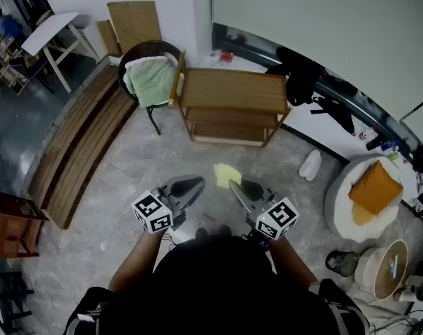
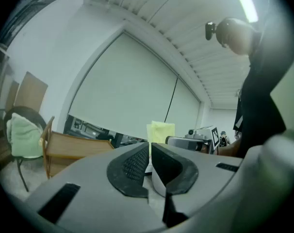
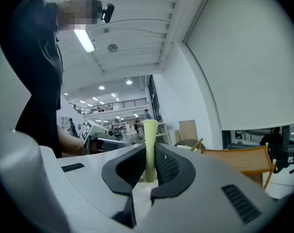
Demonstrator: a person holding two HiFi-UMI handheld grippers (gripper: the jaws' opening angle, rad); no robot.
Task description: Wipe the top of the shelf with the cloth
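A person stands on a grey floor [image 1: 114, 180] and looks down at a gripper held in each hand. The right gripper [image 1: 232, 185] has its fingers [image 3: 169, 166] closed on a pale yellow cloth [image 1: 227, 174]. In the right gripper view the cloth [image 3: 150, 140] stands upright between the finger pads and rises above them. The left gripper [image 1: 196, 182] is just beside the right one, at about the same height. Its fingers [image 2: 132, 164] are drawn almost together with only a thin slit between them, and they hold nothing. The cloth seen past them in the left gripper view [image 2: 160, 131] belongs to the right gripper.

The wooden shelf [image 1: 232, 89] stands ahead against the wall, well apart from both grippers, and its top is bare. The cloth hangs in the air between the person and the shelf and touches neither the shelf nor the floor. A dark chair [image 1: 150, 51] with a green towel [image 1: 150, 81] draped over it stands just beside the shelf's left end. Wooden planks [image 1: 79, 152] lie on the floor at the left. At the right, an orange cushion [image 1: 374, 187] rests on a white pouf [image 1: 340, 211].
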